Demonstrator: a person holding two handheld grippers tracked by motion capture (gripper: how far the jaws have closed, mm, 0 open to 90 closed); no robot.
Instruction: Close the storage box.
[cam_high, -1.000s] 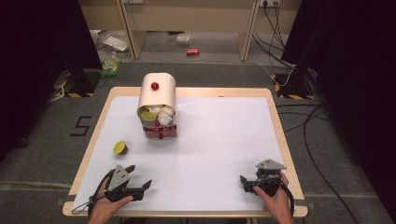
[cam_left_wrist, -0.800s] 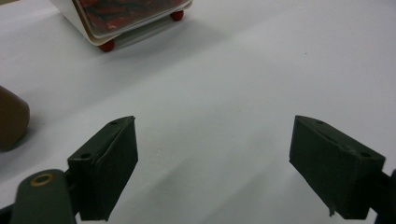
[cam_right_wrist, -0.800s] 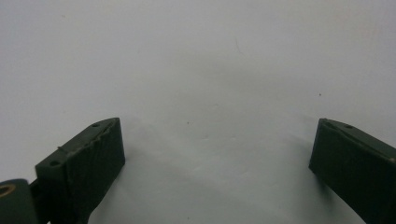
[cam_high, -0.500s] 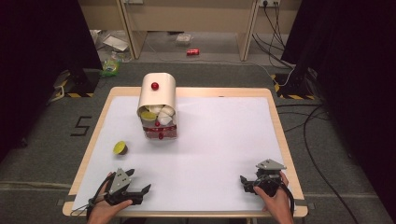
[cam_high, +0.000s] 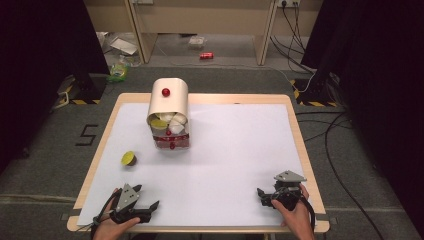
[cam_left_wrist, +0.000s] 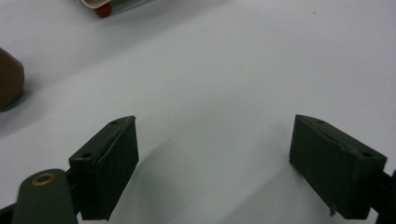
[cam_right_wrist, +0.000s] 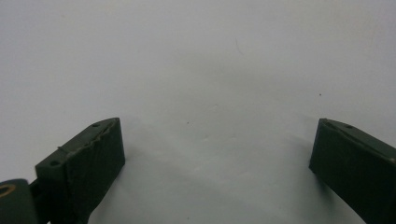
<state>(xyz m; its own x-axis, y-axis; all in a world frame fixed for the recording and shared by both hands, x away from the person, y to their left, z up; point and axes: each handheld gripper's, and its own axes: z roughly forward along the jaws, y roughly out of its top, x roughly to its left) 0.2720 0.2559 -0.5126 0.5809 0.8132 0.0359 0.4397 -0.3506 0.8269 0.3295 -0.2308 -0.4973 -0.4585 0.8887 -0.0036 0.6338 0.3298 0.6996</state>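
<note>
Left gripper (cam_high: 150, 199) spread and empty, right gripper (cam_high: 262, 195) likewise, brown object (cam_left_wrist: 8, 77) cut off at frame edge

— What sort of place am I working in here?

— From my end it looks like a lab or test room set up for recording. The table (cam_high: 300, 150) has a wooden rim and a plain white top. It stands on grey carpet (cam_high: 45, 170) with black-and-yellow hazard tape (cam_high: 80, 101) at the far corners. Dark curtains (cam_high: 45, 50) close off both sides.

— Anything else?

— Black cables (cam_high: 325, 125) run across the floor to wall sockets (cam_high: 283, 3), and a figure five (cam_high: 88, 135) is marked on the carpet.
</note>
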